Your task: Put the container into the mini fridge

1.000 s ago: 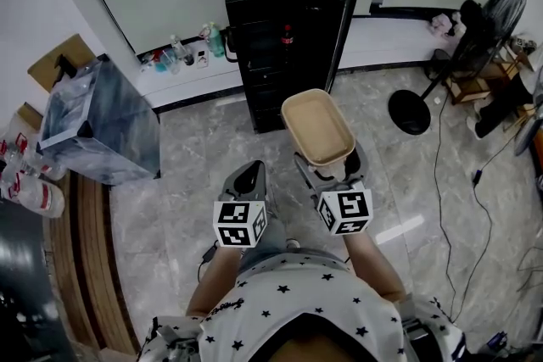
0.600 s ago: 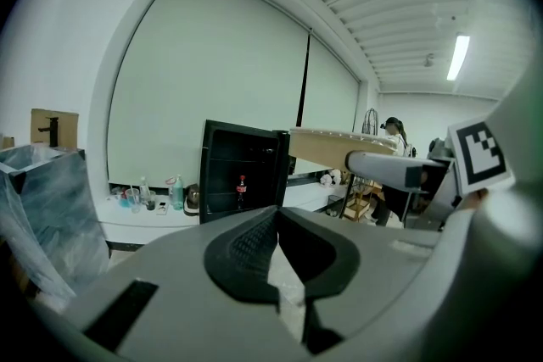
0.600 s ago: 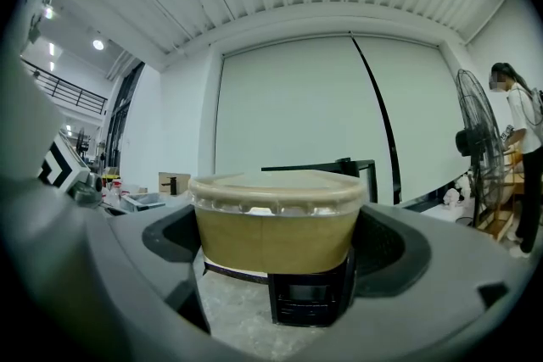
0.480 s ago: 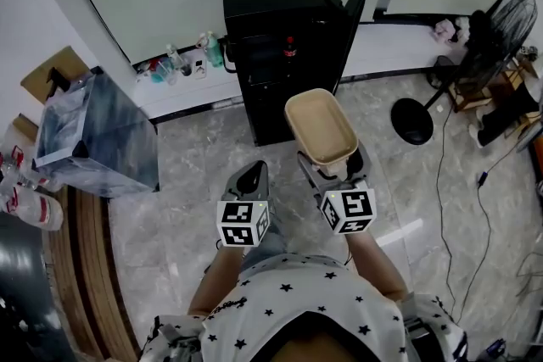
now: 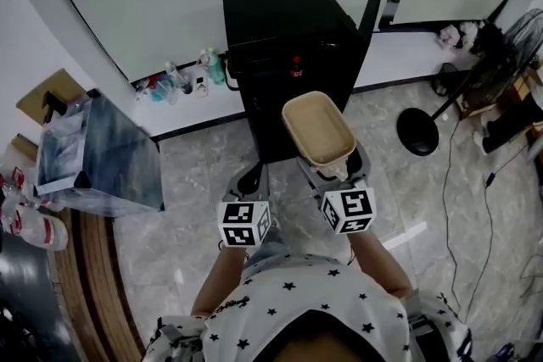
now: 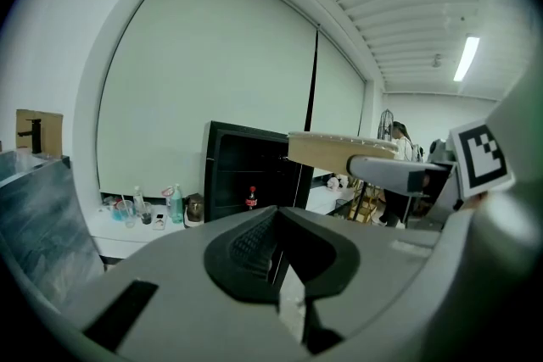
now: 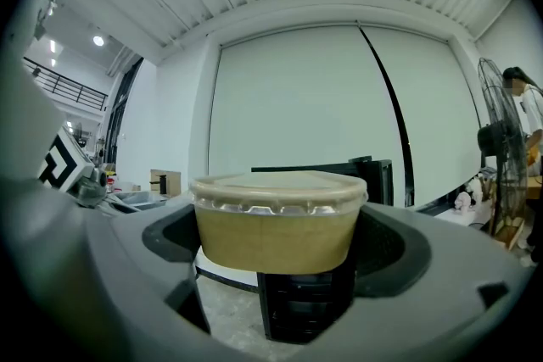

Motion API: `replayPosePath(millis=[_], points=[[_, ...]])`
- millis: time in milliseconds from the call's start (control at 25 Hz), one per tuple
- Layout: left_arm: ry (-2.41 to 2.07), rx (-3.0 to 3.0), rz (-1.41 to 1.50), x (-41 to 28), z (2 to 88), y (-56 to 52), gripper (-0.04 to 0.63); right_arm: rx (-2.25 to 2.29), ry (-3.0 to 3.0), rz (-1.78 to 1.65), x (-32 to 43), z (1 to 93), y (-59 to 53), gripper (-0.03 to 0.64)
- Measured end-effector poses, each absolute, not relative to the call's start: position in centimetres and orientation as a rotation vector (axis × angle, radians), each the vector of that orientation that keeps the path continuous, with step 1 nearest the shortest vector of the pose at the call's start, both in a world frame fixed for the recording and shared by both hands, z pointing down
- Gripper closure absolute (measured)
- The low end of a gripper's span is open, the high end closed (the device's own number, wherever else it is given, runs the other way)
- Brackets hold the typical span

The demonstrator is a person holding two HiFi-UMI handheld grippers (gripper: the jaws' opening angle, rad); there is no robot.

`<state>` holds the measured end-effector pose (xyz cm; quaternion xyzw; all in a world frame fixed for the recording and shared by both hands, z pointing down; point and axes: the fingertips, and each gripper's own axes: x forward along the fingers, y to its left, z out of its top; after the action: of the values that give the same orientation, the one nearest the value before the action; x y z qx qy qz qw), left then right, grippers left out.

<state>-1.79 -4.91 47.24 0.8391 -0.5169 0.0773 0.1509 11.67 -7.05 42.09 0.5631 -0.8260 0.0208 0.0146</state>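
Observation:
A tan paper container (image 5: 317,128) with a clear lid is clamped between the jaws of my right gripper (image 5: 329,169); in the right gripper view the container (image 7: 276,220) fills the centre. The black mini fridge (image 5: 284,55) stands ahead against the wall, its door (image 5: 366,17) swung open to the right, a red-capped dark bottle (image 5: 296,67) on a shelf inside. My left gripper (image 5: 251,180) hangs beside the right one, jaws together and holding nothing. In the left gripper view the fridge (image 6: 246,182) and the container (image 6: 339,152) appear beyond the jaws.
A grey translucent bin (image 5: 97,153) stands at the left. Bottles and cups (image 5: 182,76) line the low white ledge beside the fridge. A floor fan (image 5: 420,127) and cables (image 5: 454,182) lie on the marble floor at the right. A wooden edge (image 5: 89,267) runs along the near left.
Both grippers and the container have come closer to the fridge, which now sits lower and nearer in the head view. The grip on the container is unchanged.

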Motion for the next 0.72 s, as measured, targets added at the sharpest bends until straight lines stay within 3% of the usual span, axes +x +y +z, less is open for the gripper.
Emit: replayPosePath(millis=[720], points=[[-1.396, 2.471, 0.238, -6.4, 47.4, -19.2, 0.583, 1.831, -2.5, 0.076, 7.0, 43.0, -20.5, 0.095]])
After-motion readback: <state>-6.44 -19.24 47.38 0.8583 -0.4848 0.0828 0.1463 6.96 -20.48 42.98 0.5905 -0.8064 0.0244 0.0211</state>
